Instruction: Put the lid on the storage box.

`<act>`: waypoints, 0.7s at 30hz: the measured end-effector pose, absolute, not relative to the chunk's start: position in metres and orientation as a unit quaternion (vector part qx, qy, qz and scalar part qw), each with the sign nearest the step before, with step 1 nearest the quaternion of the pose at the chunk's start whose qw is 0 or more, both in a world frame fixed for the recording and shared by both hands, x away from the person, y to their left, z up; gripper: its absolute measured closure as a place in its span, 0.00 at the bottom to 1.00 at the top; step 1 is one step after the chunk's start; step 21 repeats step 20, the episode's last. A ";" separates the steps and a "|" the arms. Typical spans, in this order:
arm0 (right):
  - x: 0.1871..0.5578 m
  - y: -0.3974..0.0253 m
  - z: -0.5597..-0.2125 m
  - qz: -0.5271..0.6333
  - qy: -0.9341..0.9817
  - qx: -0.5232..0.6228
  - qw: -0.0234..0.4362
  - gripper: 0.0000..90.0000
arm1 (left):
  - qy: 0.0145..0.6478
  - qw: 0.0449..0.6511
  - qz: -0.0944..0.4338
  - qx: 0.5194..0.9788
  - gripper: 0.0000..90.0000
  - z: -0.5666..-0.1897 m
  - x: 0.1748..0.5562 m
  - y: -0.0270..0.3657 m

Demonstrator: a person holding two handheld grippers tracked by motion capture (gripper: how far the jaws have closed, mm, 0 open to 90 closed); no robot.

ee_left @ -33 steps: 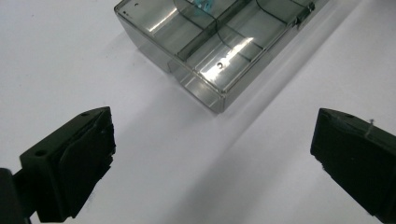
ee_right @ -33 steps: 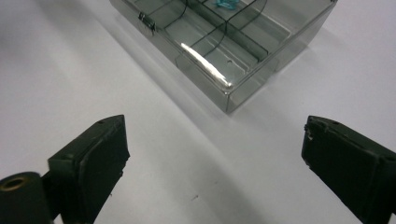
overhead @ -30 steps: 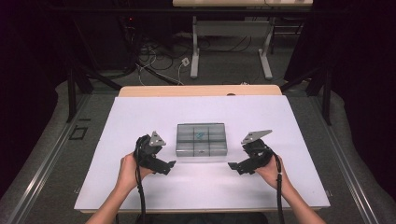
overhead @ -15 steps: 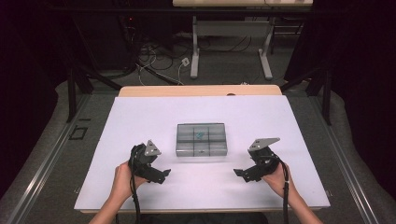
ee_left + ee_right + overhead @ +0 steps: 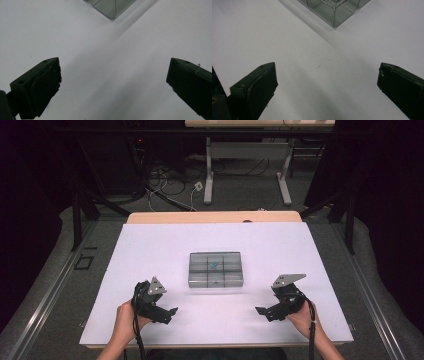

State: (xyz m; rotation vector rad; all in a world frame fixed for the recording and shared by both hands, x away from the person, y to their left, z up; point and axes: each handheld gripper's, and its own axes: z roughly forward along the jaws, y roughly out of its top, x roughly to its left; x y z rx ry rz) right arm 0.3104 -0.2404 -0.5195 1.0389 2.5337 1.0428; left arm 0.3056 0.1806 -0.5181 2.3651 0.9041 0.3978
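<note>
I hold my left gripper (image 5: 172,311) low over the near left part of the white table (image 5: 150,245), and its jaws stand wide apart with bare tabletop between them and nothing in their grasp. In the left gripper view the gripper (image 5: 113,82) shows the same wide gap, with one rounded corner of the clear compartment box (image 5: 110,7) at the top edge, well beyond the jaw tips.

My right gripper (image 5: 260,311) sits over the near right part of the table, mirrored to the left one, its jaws turned inward toward the middle. They too are spread wide and carry nothing. In the right gripper view the gripper (image 5: 327,85) looks across bare white surface to a corner of the box (image 5: 334,12), apart from both jaws.

The box (image 5: 215,269) lies flat at the middle of the table, between my 2 grippers and farther from me than either, touching neither. It is divided into a grid of small compartments. In 1 compartment of its far row lies a small teal item (image 5: 214,265); it is too small for me to tell what it is.

My hands grip the handles near the table's front edge.
</note>
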 end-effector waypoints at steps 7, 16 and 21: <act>0.303 -0.245 -0.523 0.349 0.859 0.361 0.100 0.01 | 0.339 0.286 0.150 0.884 0.00 -0.521 0.298 0.185; 0.297 -0.248 -0.526 0.353 0.858 0.358 0.104 0.00 | 0.342 0.283 0.144 0.884 0.00 -0.525 0.291 0.191; 0.299 -0.250 -0.526 0.354 0.859 0.355 0.107 0.00 | 0.349 0.284 0.143 0.882 0.00 -0.527 0.292 0.192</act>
